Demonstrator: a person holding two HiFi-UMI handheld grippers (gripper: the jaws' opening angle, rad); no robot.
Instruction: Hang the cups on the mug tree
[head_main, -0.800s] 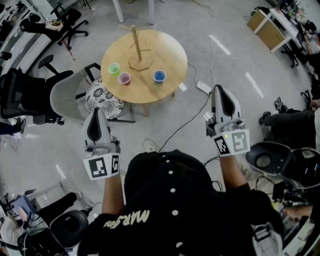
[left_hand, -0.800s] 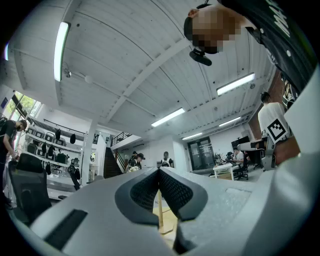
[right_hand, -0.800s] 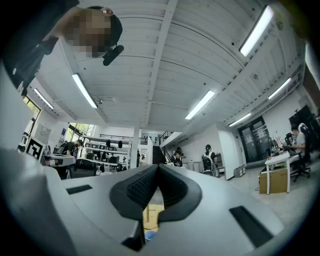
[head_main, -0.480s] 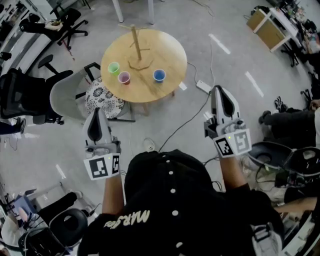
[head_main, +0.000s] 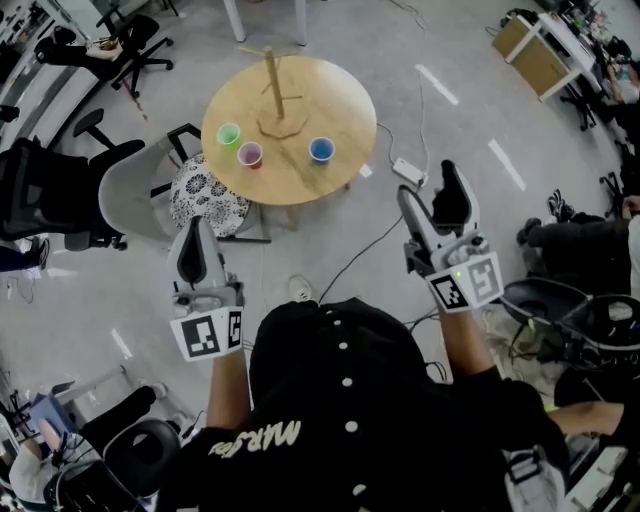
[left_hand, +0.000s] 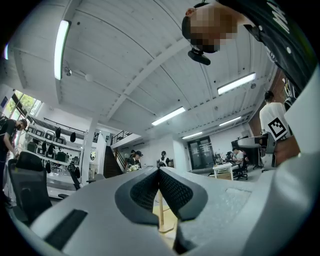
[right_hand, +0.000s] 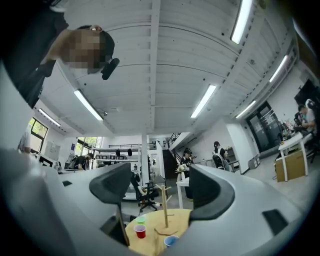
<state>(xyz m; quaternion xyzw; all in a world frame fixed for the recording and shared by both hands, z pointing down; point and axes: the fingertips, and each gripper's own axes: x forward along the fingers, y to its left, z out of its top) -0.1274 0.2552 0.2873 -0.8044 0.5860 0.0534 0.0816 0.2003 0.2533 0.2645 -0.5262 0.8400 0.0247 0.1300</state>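
Left gripper (head_main: 196, 232) pressed together, right gripper (head_main: 430, 188) spread; both empty. We judge the cups (head_main: 250, 154) light, thin and crushable, so we pinch the rim gently.

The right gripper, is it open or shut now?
Open. The right gripper shows its pads wide apart in its own view, nothing held between them; the mug tree stands far beyond.

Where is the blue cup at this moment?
In the head view, the blue cup stands right of the mug tree, apart from the pink cup.
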